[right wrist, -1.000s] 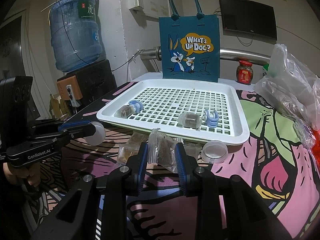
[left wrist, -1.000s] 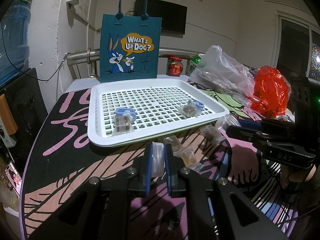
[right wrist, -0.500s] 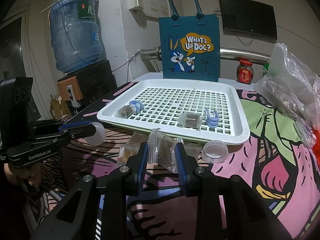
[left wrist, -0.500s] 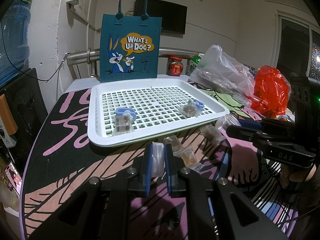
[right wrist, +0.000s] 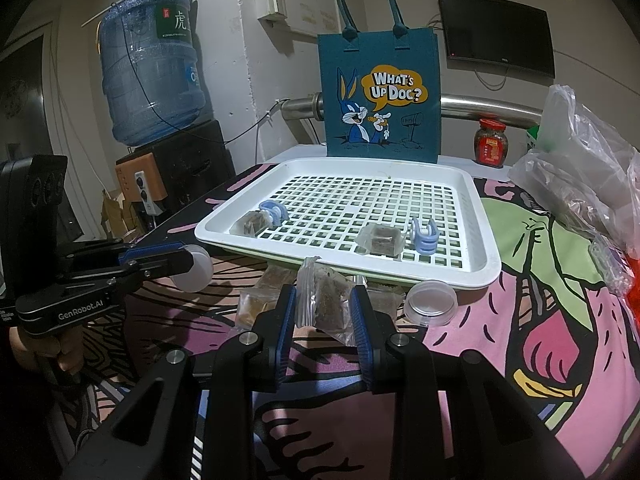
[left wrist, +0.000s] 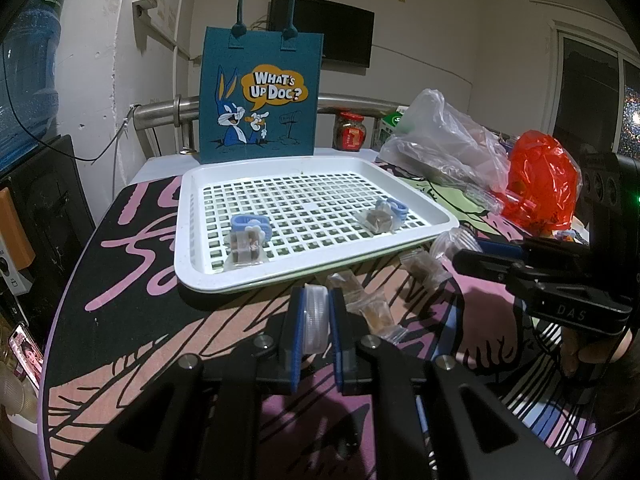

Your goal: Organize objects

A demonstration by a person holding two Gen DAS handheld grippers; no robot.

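Observation:
My left gripper (left wrist: 316, 316) is shut on a clear round plastic lid (left wrist: 315, 320), held on edge in front of the white slotted tray (left wrist: 192, 276). The same lid (right wrist: 198, 268) shows at its tips in the right wrist view. My right gripper (right wrist: 325, 300) is shut on a small clear bag of brown stuff (right wrist: 326, 300), just short of the tray (right wrist: 486, 272). In the tray lie two bags (left wrist: 244, 246) (left wrist: 378, 220), each by a blue clip (left wrist: 250, 224) (left wrist: 394, 208). More small bags (left wrist: 372, 304) lie on the cloth.
A clear round container (right wrist: 431, 304) sits by the tray's near right corner. A blue tote bag (right wrist: 380, 104) stands behind the tray, with a red-lidded jar (right wrist: 490, 142) beside it. Clear plastic bags (right wrist: 580, 176) and a red bag (left wrist: 540, 184) crowd the right side. A water bottle (right wrist: 150, 68) stands at left.

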